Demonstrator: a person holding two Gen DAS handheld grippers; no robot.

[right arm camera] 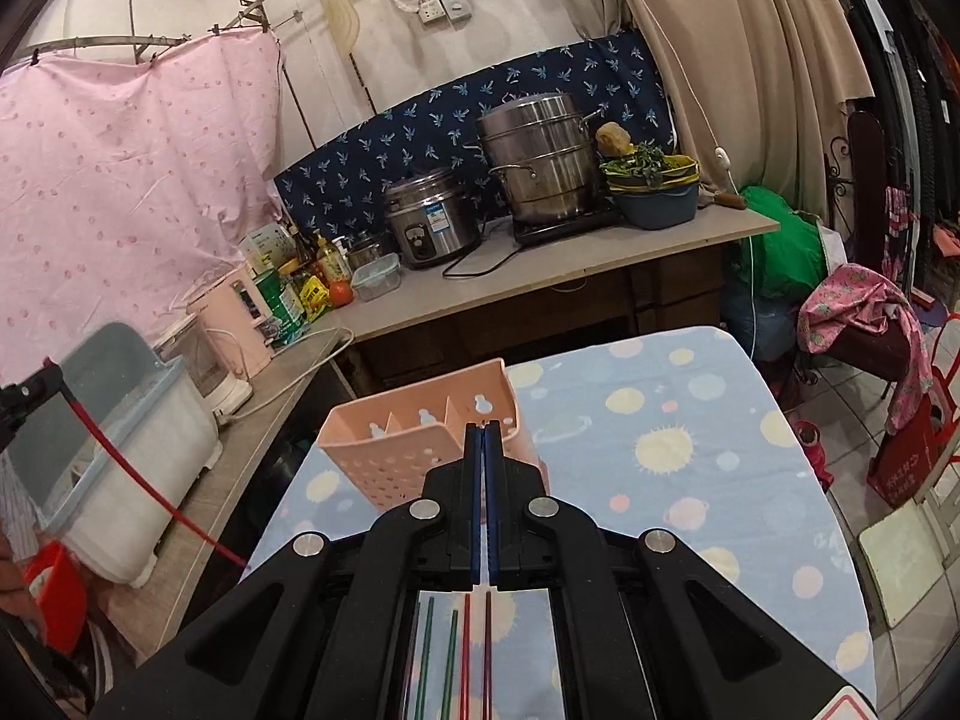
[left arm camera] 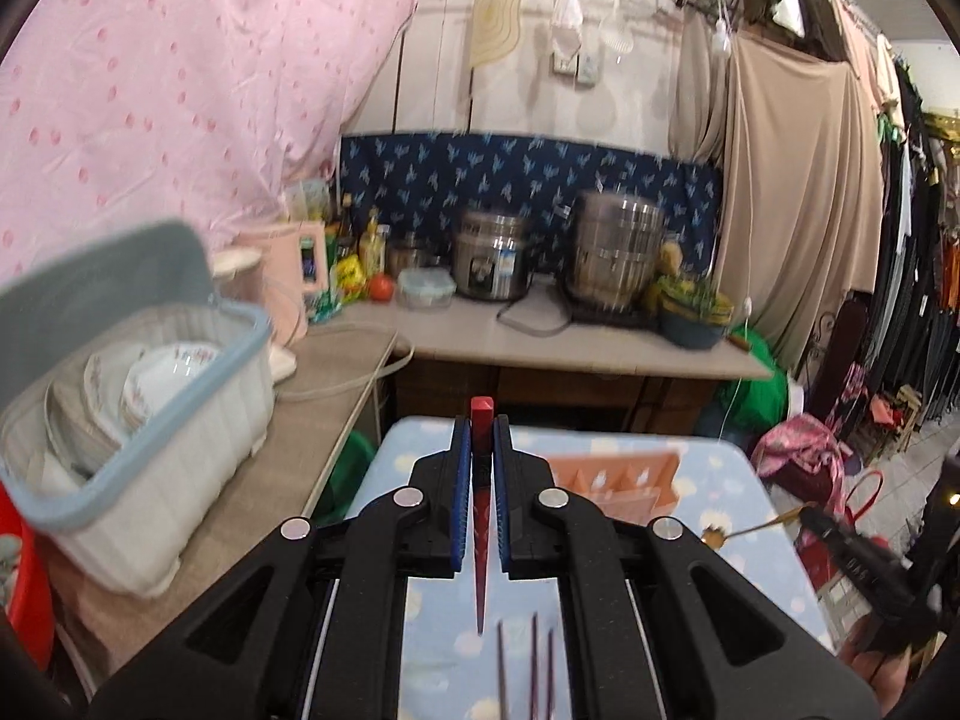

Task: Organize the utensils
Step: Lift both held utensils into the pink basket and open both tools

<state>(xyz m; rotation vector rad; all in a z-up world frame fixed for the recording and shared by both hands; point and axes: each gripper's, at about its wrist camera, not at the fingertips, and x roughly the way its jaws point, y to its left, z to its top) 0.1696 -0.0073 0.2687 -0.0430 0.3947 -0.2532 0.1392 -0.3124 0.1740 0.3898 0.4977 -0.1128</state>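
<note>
My left gripper [left arm camera: 482, 423] is shut on a red chopstick [left arm camera: 480, 540], which runs back between its blue pads with the thick end poking out in front. From the right wrist view that chopstick [right arm camera: 150, 492] slants down from the left gripper [right arm camera: 36, 387] at the far left. My right gripper [right arm camera: 483, 426] is shut. In the left wrist view it [left arm camera: 810, 517] pinches a thin gold utensil [left arm camera: 750, 528] over the table's right side. The pink slotted utensil holder [right arm camera: 390, 456] stands on the blue-clothed table [right arm camera: 690, 480], just ahead of both grippers. Several chopsticks [right arm camera: 465, 654] lie on the cloth below.
A white dish bin [left arm camera: 150, 468] holding bowls sits on the counter [left arm camera: 312, 420] to the left, beside a pink kettle [right arm camera: 234, 324]. Behind the table, a rice cooker [right arm camera: 426, 222], a steamer pot [right arm camera: 540, 162] and a basin [right arm camera: 657, 204] stand on the far counter. Bags and clothes crowd the right.
</note>
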